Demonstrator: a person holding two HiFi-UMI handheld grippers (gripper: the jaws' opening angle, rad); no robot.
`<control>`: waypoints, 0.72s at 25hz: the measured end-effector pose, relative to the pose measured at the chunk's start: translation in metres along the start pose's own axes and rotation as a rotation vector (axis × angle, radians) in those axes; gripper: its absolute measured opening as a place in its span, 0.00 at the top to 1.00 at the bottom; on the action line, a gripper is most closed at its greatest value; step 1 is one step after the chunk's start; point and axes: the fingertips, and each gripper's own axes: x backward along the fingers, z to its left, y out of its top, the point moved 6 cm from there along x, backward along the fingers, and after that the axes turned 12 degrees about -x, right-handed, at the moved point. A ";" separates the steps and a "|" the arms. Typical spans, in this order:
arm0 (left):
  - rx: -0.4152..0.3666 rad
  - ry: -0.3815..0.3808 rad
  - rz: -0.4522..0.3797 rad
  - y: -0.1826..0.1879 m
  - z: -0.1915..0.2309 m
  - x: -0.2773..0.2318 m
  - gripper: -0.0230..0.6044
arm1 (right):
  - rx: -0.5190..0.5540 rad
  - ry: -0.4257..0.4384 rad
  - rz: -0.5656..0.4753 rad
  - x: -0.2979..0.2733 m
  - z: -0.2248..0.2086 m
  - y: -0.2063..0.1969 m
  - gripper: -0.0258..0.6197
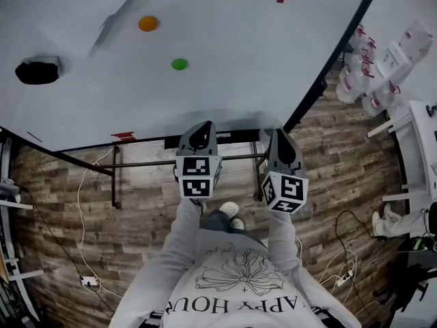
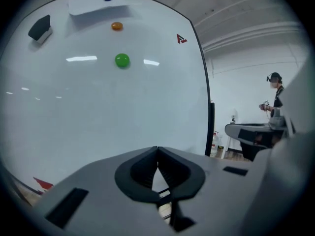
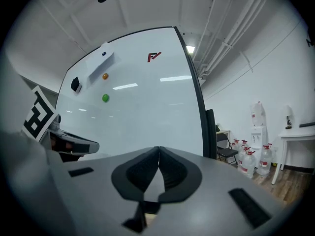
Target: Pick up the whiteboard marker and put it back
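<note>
No whiteboard marker shows in any view. The whiteboard (image 1: 225, 53) stands in front of me and carries an orange magnet (image 1: 147, 24), a green magnet (image 1: 179, 64) and a black eraser (image 1: 37, 70). My left gripper (image 1: 201, 128) is held up before the board's lower edge. Its jaws are shut tip to tip with nothing between them (image 2: 157, 149). My right gripper (image 1: 280, 135) is beside it at about the same height, also shut and empty (image 3: 158, 149). The left gripper's marker cube (image 3: 38, 114) shows at the left of the right gripper view.
A sheet of paper (image 2: 98, 6) is pinned near the board's top. The board's dark stand frame (image 1: 171, 161) runs below the grippers, over a wood floor with cables (image 1: 82, 217). Water bottles (image 1: 362, 74), a folding chair (image 3: 224, 149) and white tables stand to the right. A person (image 2: 275, 95) stands far off.
</note>
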 end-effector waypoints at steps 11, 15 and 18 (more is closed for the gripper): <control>0.025 0.017 -0.048 0.008 -0.002 0.025 0.95 | -0.011 -0.004 -0.025 0.011 0.007 0.008 0.96; 0.017 0.016 -0.051 0.009 -0.005 0.026 0.95 | -0.007 -0.009 -0.026 0.013 0.004 0.009 0.96; 0.011 0.013 -0.056 0.012 -0.006 0.027 0.95 | -0.007 -0.015 -0.023 0.014 0.004 0.009 0.96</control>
